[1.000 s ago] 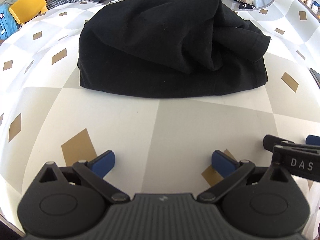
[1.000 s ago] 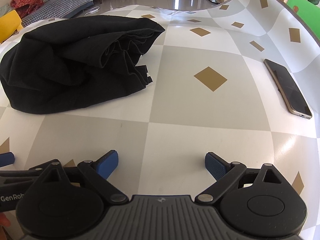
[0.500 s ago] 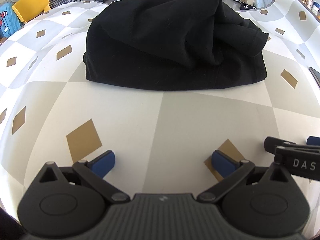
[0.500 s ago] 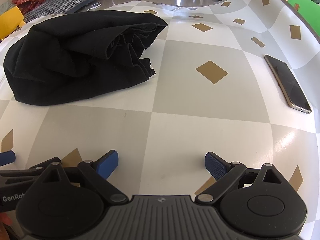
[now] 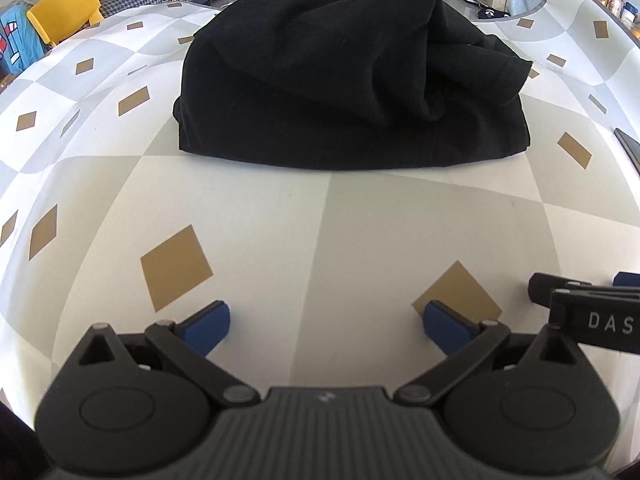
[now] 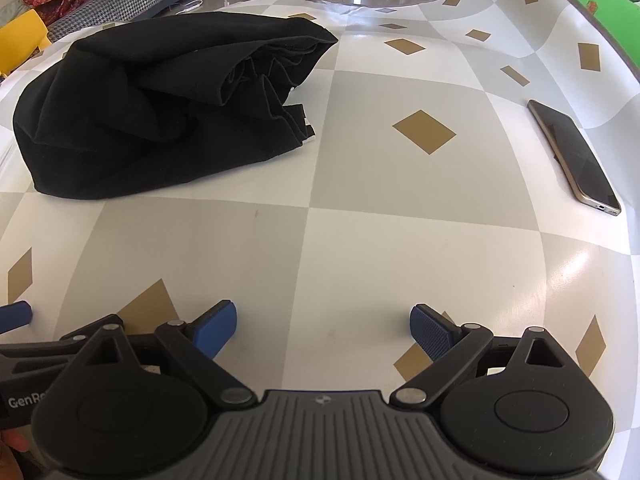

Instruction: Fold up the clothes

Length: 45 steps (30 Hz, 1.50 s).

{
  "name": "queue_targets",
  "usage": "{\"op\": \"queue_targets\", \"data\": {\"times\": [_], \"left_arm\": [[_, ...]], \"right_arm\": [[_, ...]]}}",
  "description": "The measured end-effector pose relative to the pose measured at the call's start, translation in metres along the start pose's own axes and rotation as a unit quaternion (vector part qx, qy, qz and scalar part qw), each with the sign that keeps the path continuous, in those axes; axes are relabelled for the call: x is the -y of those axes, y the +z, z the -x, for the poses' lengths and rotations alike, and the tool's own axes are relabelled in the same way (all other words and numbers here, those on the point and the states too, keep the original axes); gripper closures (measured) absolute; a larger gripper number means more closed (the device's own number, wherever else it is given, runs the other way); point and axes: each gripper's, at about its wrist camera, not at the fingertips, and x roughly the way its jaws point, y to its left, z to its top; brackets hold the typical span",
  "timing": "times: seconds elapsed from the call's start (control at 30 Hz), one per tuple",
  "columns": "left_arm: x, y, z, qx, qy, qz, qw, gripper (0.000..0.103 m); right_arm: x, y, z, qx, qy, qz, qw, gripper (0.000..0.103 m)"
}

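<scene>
A black garment lies folded in a thick bundle on the checkered table, its loose edges bunched at the right side. It also shows in the right wrist view at the far left. My left gripper is open and empty, low over the table well short of the garment's near edge. My right gripper is open and empty, beside the left one and to the right of the garment. The right gripper's fingers show at the left view's right edge.
A smartphone lies on the table at the right. A yellow chair and a sofa with red cloth stand beyond the table's far left. A green chair stands at the far right.
Both grippers have drawn back from the garment, which now sits farther off and more to the right in the left view. Jaws stayed open. The garment has not moved.
</scene>
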Motion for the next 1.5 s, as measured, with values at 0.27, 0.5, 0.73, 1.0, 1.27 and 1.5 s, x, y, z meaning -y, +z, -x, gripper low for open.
{"op": "queue_targets", "data": {"times": [0.27,0.5,0.73,1.0,1.27,1.5], "left_arm": [[-0.002,-0.004,0.002,0.001,-0.001,-0.002,1.0000,0.000],[-0.005,-0.006,0.004,0.002,-0.003,-0.003,1.0000,0.000],[-0.004,-0.005,0.004,-0.001,-0.005,-0.001,1.0000,0.000],[-0.003,0.003,0.003,-0.025,-0.005,0.003,0.9997,0.000],[-0.002,0.008,0.001,-0.043,-0.001,0.010,0.9990,0.000],[-0.001,0.007,0.001,-0.040,-0.002,0.011,0.9992,0.000]], "right_arm": [[0.000,-0.004,0.003,-0.008,0.001,-0.006,1.000,0.009],[0.001,-0.005,0.004,-0.012,0.001,-0.011,1.000,0.009],[0.002,-0.006,0.004,-0.012,0.000,-0.016,1.000,0.009],[0.003,-0.004,0.004,-0.015,-0.002,-0.028,1.000,0.009],[0.003,-0.002,0.003,-0.012,-0.007,-0.038,0.999,0.009],[0.002,-0.001,0.003,-0.012,-0.013,-0.049,0.999,0.009]]}}
